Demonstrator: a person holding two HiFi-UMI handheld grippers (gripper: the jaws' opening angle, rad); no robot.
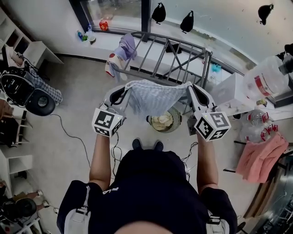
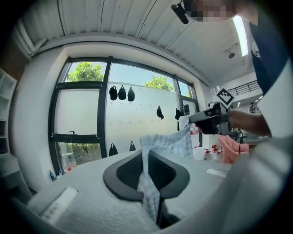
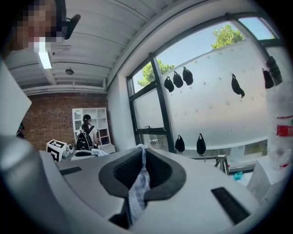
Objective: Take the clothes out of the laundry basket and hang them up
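Pale blue checked garment [image 1: 155,98], stretched taut, above round laundry basket [image 1: 176,122]

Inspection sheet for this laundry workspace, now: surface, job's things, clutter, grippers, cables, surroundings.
Surface: grey floor.
Job's things: striped cloth stretched between both grippers above the laundry basket, which holds more clothes; drying rack ahead, purple garment on it.
Clutter: pink cloth and plastic bottles at right.
Grippers: left gripper and right gripper both shut on the striped cloth.
Cables: thin cable on the floor at left.
Surroundings: window with black objects hanging; white shelves at left.
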